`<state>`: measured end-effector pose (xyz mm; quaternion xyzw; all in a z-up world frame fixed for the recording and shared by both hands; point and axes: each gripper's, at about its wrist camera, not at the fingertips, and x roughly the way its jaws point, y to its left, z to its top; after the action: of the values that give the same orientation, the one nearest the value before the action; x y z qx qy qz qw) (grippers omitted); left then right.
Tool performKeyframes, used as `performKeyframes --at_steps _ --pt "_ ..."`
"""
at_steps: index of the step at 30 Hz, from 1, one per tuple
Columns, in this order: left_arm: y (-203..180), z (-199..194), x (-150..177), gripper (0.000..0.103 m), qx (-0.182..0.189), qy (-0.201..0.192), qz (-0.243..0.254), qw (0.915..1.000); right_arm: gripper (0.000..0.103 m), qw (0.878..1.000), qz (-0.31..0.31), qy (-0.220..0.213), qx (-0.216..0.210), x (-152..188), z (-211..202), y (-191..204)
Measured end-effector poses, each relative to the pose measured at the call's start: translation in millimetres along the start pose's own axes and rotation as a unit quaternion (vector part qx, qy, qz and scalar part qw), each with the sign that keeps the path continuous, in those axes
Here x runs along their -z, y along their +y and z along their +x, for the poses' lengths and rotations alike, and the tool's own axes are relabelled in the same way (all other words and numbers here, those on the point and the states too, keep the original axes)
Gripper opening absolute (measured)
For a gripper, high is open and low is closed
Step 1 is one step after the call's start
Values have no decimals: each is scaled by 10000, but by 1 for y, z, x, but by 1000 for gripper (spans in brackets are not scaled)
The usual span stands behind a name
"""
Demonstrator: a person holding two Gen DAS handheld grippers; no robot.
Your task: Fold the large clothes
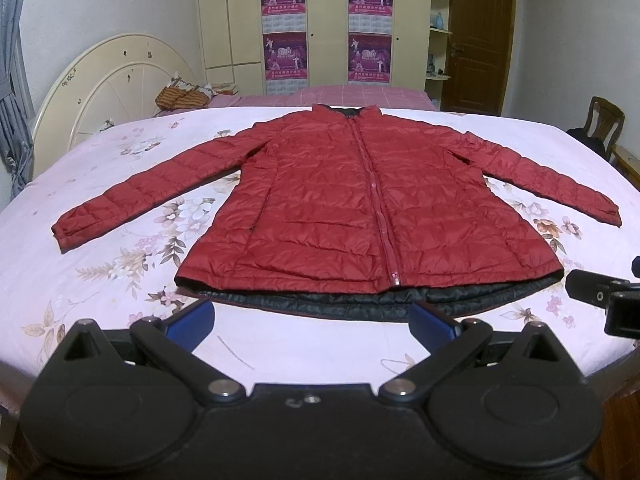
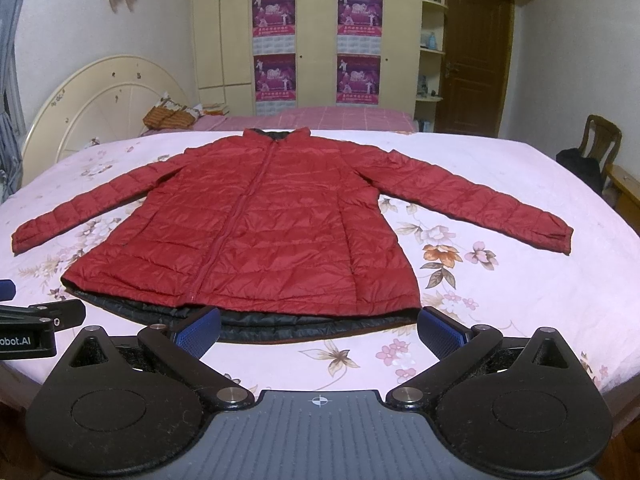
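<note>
Floral bedsheet (image 1: 100, 288) under it, the red jacket (image 1: 360, 208) lies zipped and sleeves spread for folding, while we hold left gripper (image 1: 312, 322) and right gripper (image 2: 320, 330) wide apart, empty, near its hem.

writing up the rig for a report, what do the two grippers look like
Both are matte black, with two round disc housings, angled linkage arms on silver pivot pins, and blue textured pads. The left gripper has a plain black base; the right gripper has a ribbed grey plate with a crosshair mark.
</note>
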<state>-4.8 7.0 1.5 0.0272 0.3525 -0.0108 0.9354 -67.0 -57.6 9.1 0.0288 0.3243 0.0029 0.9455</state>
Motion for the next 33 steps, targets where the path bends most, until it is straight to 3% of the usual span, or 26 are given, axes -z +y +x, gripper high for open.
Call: performKeyframes --at_steps 33 --pt "2 1 0 103 -34 11 -22 10000 103 10000 2 3 9 -2 0 1"
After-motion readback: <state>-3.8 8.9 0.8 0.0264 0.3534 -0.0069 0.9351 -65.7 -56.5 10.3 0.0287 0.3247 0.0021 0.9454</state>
